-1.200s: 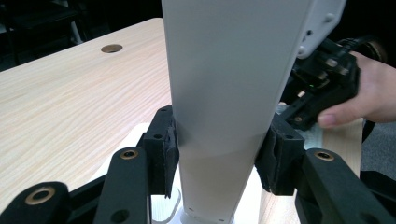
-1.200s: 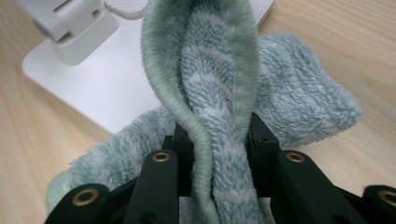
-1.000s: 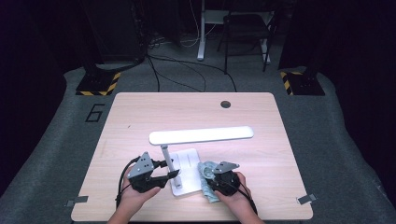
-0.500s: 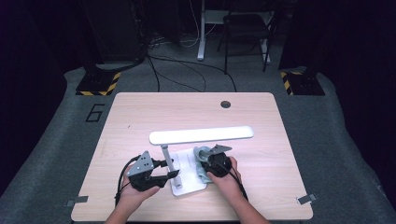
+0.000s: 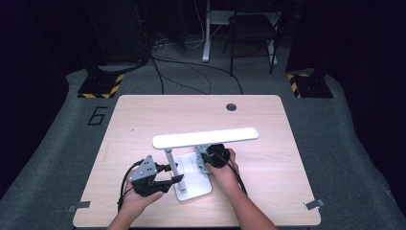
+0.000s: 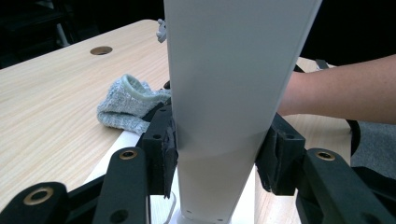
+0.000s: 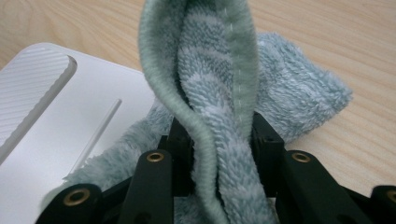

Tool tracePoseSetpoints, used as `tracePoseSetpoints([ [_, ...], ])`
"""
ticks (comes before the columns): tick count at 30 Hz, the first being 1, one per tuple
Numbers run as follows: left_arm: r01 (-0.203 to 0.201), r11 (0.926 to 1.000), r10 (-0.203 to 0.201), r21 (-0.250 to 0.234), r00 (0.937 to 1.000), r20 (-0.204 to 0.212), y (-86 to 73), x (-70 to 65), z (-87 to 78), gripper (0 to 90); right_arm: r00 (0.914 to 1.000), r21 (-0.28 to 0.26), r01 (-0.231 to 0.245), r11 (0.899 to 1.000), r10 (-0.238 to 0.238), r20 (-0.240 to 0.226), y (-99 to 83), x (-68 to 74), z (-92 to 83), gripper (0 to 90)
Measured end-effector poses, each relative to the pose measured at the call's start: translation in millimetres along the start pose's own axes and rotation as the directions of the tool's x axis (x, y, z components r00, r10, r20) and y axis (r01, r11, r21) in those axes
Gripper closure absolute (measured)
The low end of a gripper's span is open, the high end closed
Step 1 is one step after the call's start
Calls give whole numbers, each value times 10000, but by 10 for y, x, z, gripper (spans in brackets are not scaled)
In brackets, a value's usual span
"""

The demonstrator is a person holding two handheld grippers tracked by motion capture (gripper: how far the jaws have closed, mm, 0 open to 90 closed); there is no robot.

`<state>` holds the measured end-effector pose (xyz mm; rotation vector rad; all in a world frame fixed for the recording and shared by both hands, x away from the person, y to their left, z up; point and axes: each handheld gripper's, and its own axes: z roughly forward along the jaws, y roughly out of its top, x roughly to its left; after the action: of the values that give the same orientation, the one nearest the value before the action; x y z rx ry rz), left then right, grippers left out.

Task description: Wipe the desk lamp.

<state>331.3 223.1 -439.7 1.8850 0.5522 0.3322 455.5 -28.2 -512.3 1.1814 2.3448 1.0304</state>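
At the left of the high view, the left gripper point(image 5: 174, 178) lies low over the near part of the wooden table point(image 5: 129, 124), held in the person's left hand point(image 5: 136, 201), its cable looping back toward the wrist. Its jaws are closed on the upright white stem point(image 5: 170, 162) of a desk lamp; in the left gripper view the two black pads press against either side of the stem point(image 6: 229, 102), which rises straight up between them.

The stem stands on the lamp's flat white base point(image 5: 194, 189), which rests on the table near the front edge. Above it, the lamp's long white head point(image 5: 206, 138) stretches level across the middle of the table, running left to right.

Just right of the stem, the right gripper point(image 5: 205, 160) sits over the far right corner of the base, held in the person's right hand point(image 5: 222, 167). Its jaws have just been opening slightly, yet a pale grey-green terry cloth point(image 7: 219, 93) is still pinched between them, bunched and folded upward in the right gripper view, with its loose part lying partly on the base point(image 7: 70, 121) and partly on the bare wood. The left gripper view shows the cloth point(image 6: 128, 105) beyond the stem, on the table.

Farther back on the table is a round cable hole point(image 5: 231, 107).
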Motion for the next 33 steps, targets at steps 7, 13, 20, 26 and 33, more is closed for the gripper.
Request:
tracePoseSetpoints([
  [7, 90, 10000, -90, 27, 9997, -221, -2, -31, 3, 531, 9997, -26, 235, 9997, -235, 74, -64, 49, -68, 681],
  [13, 61, 10000, -64, -66, 9988, -478, -5, -49, 7, 532, 9983, 269, 520, 9983, -512, -284, -227, 114, -279, 681],
  [20, 76, 10000, -73, 54, 9988, -481, 26, -13, 44, 532, 9949, -548, 682, 9962, -720, -705, -458, 145, -634, 677],
  [26, 88, 10000, -87, 12, 9984, -551, 49, 23, 98, 531, 9884, -1464, 570, 9876, -765, -1313, -518, 259, -862, 671],
  [33, 139, 9998, -146, -154, 9987, -495, 19, 29, 87, 529, 9699, -1462, 1323, 9804, -1584, -1847, -602, 486, -835, 612],
])
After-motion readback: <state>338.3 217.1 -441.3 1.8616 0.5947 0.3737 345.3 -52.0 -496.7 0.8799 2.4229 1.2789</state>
